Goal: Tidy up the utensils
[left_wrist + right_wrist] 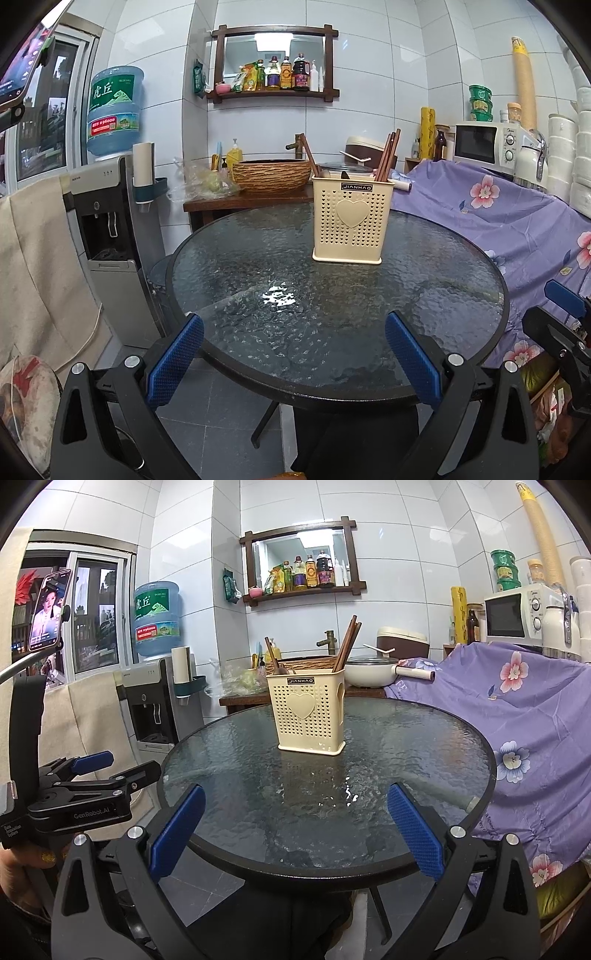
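Inside, holder (351,225) hides utensil ends.

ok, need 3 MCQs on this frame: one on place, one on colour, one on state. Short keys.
1. Where does the cream perforated plastic utensil holder stand?
A. on the round textured-glass table
B. on the purple floral cloth
C. on the wooden counter

2. What colour are the pads on the left gripper?
A. red
B. blue
C. white

3. How do the jaws of the right gripper stand?
A. shut on a spoon
B. shut on nothing
C. open, holding nothing

Answers:
1 A: its base sits on the glass top, towards the far side.
2 B: both fingers carry blue ribbed pads.
3 C: the fingers are spread wide with only table between them; the brown wooden chopsticks stand in the holder.
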Motion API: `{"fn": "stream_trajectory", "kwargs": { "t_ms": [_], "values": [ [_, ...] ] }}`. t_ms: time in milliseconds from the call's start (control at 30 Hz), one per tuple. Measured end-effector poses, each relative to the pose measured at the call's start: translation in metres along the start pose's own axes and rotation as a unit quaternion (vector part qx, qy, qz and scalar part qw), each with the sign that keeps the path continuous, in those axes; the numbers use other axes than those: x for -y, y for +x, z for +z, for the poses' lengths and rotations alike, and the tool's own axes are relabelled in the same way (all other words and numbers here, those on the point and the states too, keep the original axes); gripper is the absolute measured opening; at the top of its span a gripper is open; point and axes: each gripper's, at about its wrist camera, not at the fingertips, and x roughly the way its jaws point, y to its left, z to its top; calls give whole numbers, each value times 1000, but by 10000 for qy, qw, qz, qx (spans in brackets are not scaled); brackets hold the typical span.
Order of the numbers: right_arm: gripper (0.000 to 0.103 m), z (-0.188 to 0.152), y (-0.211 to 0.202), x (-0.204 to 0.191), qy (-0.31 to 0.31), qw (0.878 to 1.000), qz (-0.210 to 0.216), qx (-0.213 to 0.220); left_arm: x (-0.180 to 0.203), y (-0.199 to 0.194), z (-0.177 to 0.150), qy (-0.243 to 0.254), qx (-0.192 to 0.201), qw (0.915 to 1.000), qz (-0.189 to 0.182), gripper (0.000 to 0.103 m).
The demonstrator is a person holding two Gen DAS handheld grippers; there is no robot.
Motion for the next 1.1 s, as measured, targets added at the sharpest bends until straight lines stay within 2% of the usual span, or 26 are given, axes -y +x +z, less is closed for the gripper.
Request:
{"fn": "stream_trajectory", "kwargs": {
  "t_ms": [1100],
  "values": [
    [97,-5,2,1,-12,10000,44,-50,-1,1,-4,13,-37,10000,44,97]
  ]
}}
